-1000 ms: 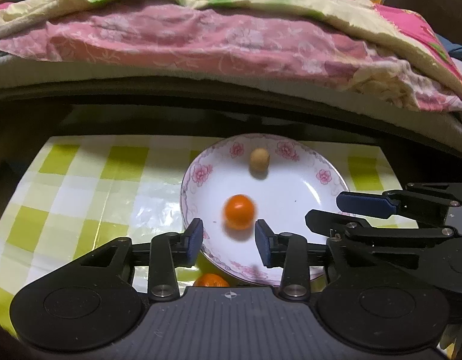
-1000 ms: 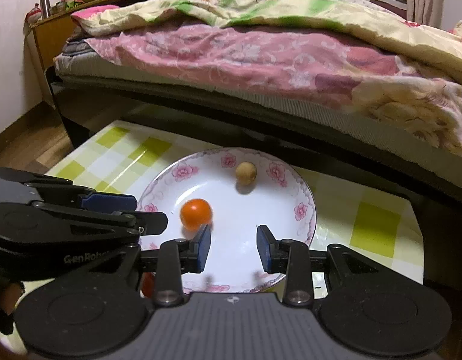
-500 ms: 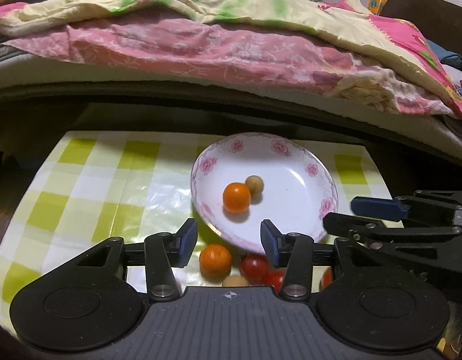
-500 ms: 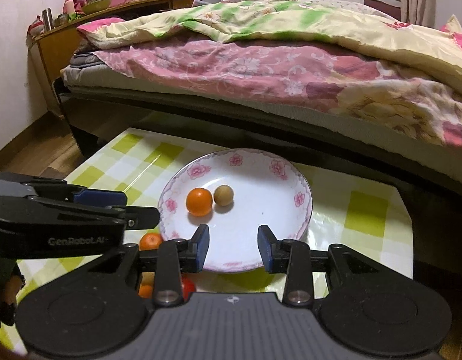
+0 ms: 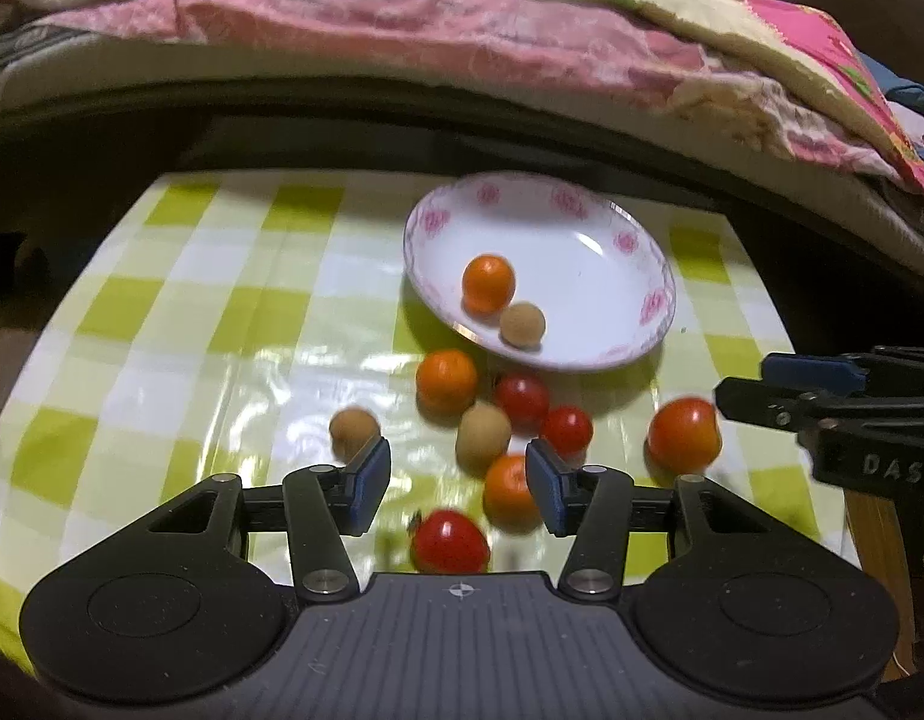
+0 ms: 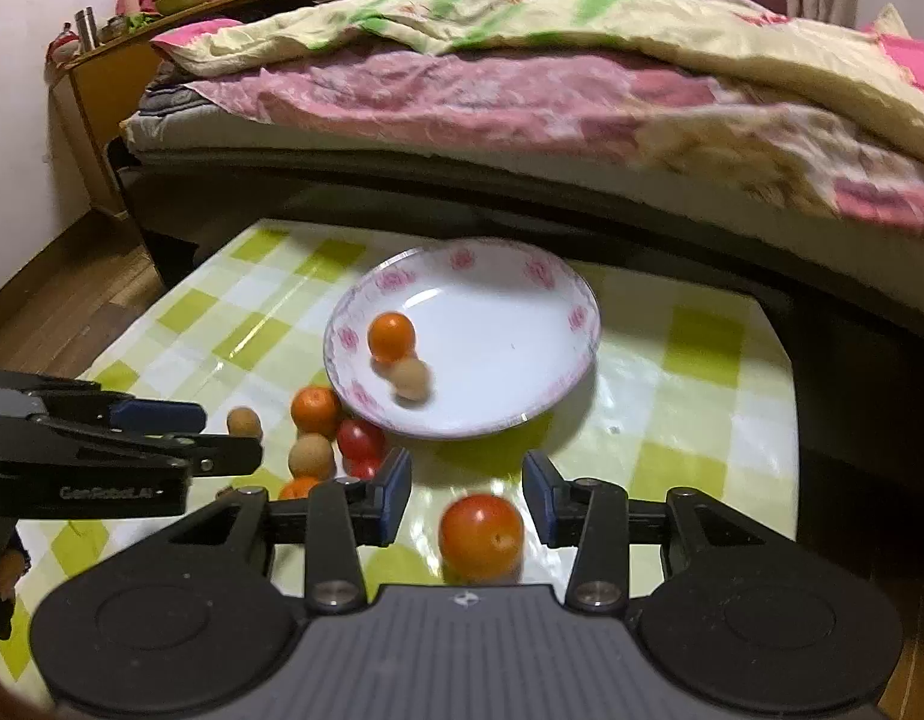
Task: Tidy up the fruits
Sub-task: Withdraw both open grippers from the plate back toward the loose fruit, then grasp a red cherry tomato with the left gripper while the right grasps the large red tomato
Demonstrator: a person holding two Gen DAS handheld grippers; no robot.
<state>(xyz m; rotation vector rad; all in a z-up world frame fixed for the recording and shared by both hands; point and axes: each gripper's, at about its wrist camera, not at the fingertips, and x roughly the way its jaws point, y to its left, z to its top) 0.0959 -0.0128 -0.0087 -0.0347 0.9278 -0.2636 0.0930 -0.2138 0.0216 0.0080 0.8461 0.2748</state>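
Note:
A white plate with pink flowers point(image 5: 582, 252) point(image 6: 510, 336) holds a small orange point(image 5: 488, 283) point(image 6: 391, 336) and a brown round fruit point(image 5: 522, 326) point(image 6: 410, 378). In front of it, several loose fruits lie on the checked cloth: oranges point(image 5: 446, 380), red tomatoes point(image 5: 521, 402) and brown fruits point(image 5: 354, 431). My left gripper point(image 5: 456, 474) hovers over them with its jaws opening; a tomato point(image 5: 450, 542) and an orange point(image 5: 510, 492) show in the gap, untouched. My right gripper point(image 6: 467, 486) is also opening, with a big tomato point(image 6: 480, 534) point(image 5: 683, 433) on the cloth under its gap, not gripped.
The green-and-white checked cloth point(image 5: 222, 324) covers a low table. A bed with pink and yellow quilts point(image 6: 522, 78) runs close along the far side. A wooden side table point(image 6: 120, 60) stands at the far left, with wood floor point(image 6: 54, 300) beside the table.
Both grippers have drawn back from the plate toward the near side, bringing the loose fruits into view. Both jaws stand wider. The brown fruit in the plate rolled next to the orange.

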